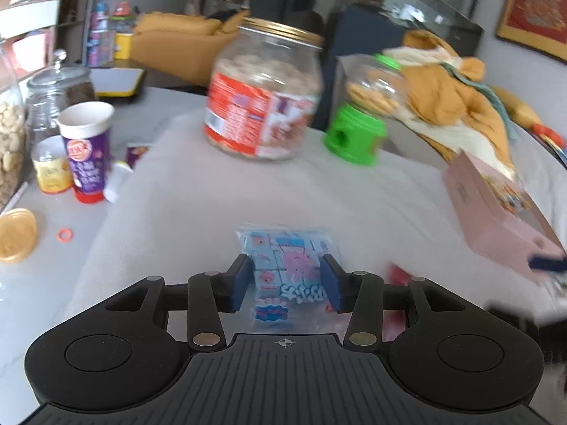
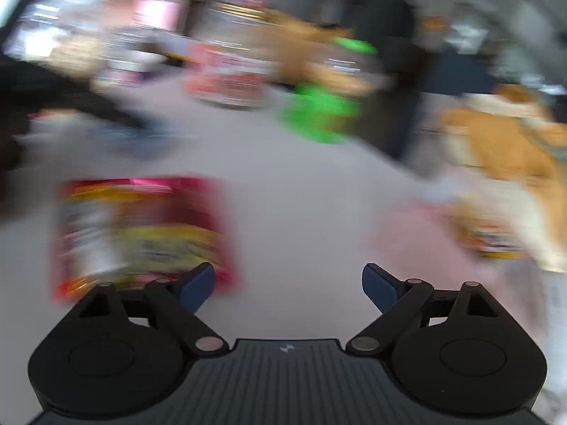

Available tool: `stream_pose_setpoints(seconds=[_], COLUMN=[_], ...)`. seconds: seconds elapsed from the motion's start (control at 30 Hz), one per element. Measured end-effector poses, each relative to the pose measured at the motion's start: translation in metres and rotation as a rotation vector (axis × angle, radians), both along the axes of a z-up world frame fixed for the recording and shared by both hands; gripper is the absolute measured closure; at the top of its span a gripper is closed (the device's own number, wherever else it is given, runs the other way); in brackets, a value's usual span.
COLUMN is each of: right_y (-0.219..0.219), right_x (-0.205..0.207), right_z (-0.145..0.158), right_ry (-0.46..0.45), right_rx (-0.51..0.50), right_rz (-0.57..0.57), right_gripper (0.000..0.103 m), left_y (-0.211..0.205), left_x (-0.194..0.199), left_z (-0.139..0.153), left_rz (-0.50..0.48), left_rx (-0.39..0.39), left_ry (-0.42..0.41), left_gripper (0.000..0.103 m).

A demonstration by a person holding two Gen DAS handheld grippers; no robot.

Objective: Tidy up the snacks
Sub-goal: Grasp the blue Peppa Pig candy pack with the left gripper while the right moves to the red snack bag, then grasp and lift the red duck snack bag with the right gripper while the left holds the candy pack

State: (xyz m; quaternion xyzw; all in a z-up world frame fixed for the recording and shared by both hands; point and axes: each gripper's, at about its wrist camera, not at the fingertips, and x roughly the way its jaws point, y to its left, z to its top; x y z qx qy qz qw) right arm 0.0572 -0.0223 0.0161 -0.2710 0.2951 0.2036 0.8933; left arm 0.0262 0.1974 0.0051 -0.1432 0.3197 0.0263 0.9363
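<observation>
My left gripper (image 1: 287,276) is shut on a blue and pink candy packet (image 1: 287,269), its blue pads pressing both sides, above a grey cloth (image 1: 198,191). My right gripper (image 2: 287,283) is open and empty over the grey surface; this view is badly blurred. A red and yellow snack bag (image 2: 141,233) lies flat just left of its left finger. A pink box (image 1: 496,219) sits at the right in the left wrist view, and shows as a pink blur in the right wrist view (image 2: 418,233). A dark blue fingertip (image 1: 547,264) touches the box's near corner.
A large clear jar with a red label (image 1: 264,95) and a green snack dispenser (image 1: 358,120) stand at the back. A purple cup (image 1: 86,148), small yellow jar (image 1: 51,170), glass jars (image 1: 53,95) and a gold lid (image 1: 16,239) crowd the left. Orange cloth (image 1: 457,95) lies at right.
</observation>
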Motion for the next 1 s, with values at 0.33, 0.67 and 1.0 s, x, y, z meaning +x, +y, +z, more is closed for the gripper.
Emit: stream_pose_setpoints(seconds=[0.33, 0.67, 1.0], right_y=[-0.014, 0.061, -0.008], right_x=[0.036, 0.009, 0.028], right_z=[0.000, -0.011, -0.013], right_ry=[0.563, 0.334, 0.287], right_rx=[0.499, 0.326, 0.287], right_rz=[-0.129, -0.058, -0.157], right_gripper=[0.006, 0.000, 0.000], left_y=[-0.014, 0.005, -0.004], left_x=[-0.024, -0.025, -0.020], left_z=[0.005, 0.006, 0.005], left_rz=[0.021, 0.067, 0.047], left_rx=[0.119, 0.079, 0.056], left_ry=[-0.008, -0.005, -0.002], left_gripper=[0.051, 0.053, 0.053])
